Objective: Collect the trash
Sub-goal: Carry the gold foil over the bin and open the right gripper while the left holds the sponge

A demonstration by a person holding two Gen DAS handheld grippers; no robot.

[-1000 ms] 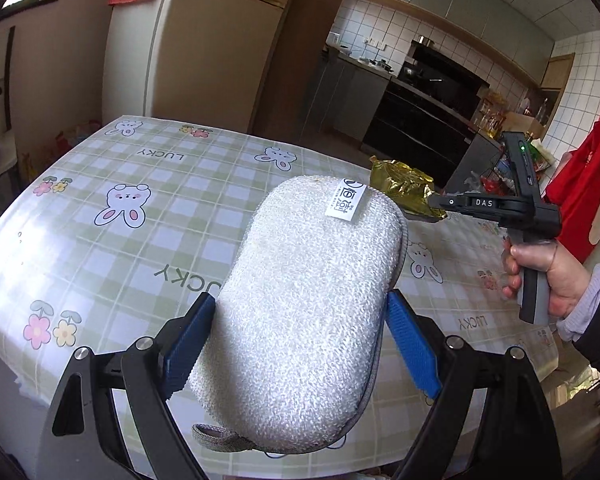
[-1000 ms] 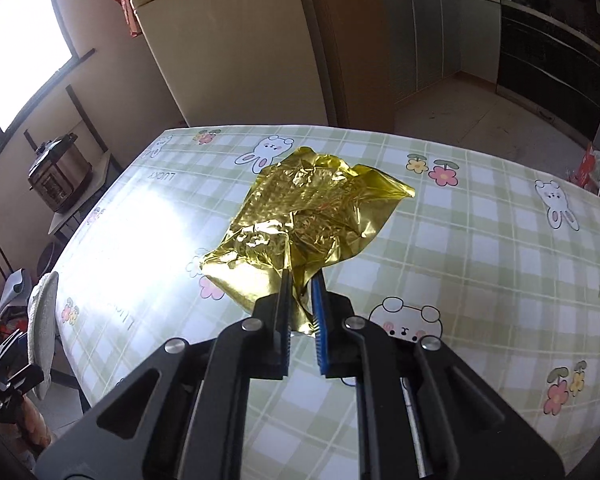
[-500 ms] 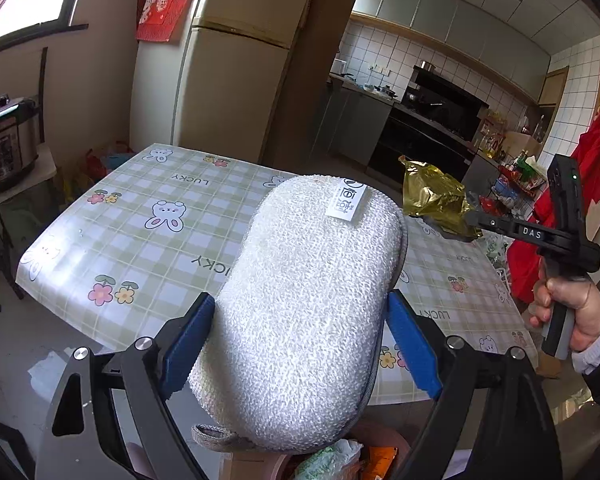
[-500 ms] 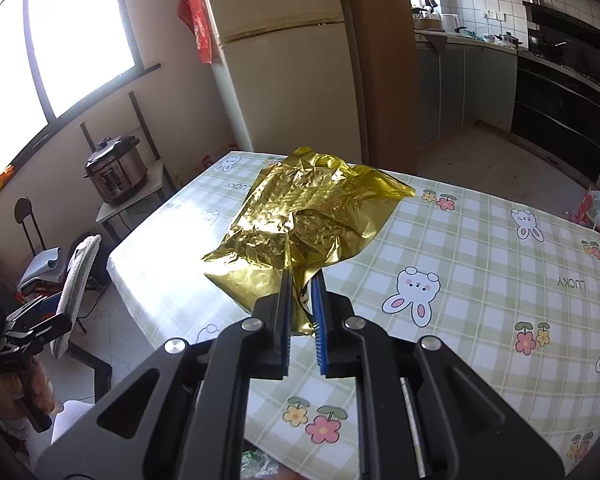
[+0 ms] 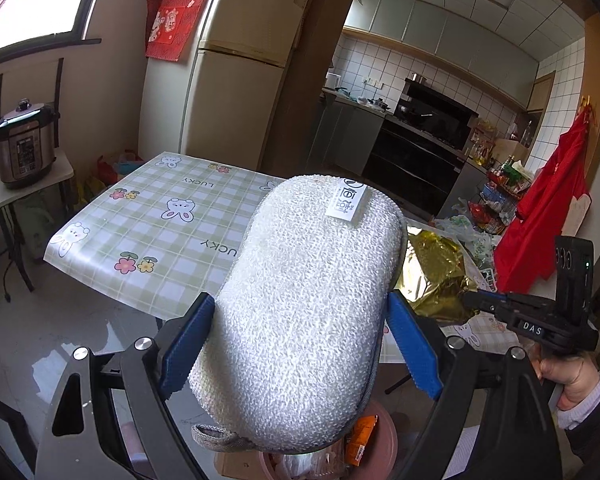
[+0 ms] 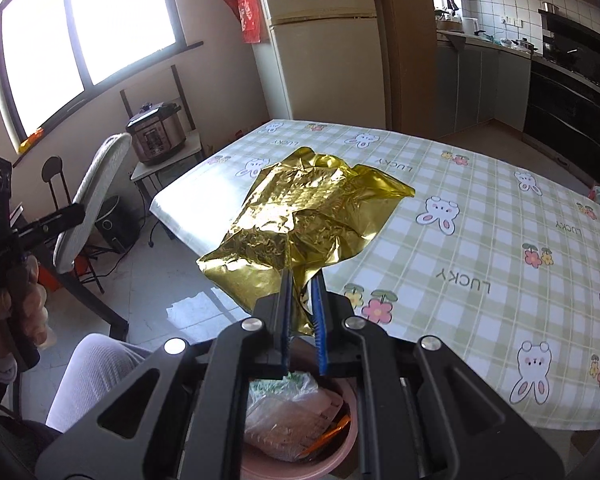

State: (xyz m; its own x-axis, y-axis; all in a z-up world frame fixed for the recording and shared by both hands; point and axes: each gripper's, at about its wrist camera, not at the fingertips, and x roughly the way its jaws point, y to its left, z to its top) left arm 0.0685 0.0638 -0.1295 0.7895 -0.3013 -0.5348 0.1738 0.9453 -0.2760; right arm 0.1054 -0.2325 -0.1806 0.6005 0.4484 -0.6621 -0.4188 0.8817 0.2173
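I've got the right gripper [image 6: 302, 300] pinched tight on the gold foil [image 6: 304, 216], hanging off the table's [image 6: 480, 208] near edge right above the pink bin [image 6: 340, 454]. The left gripper [image 5: 296, 340] is clamped wide around the white sponge [image 5: 308, 300]. To do the drop well, I'd centre the foil over the bin first, let go low, then bring the sponge over

Each black tool [image 6: 302, 316] has blue ribbed pads and silver screws; the right hand [image 5: 568, 376] shows a pale cuff.
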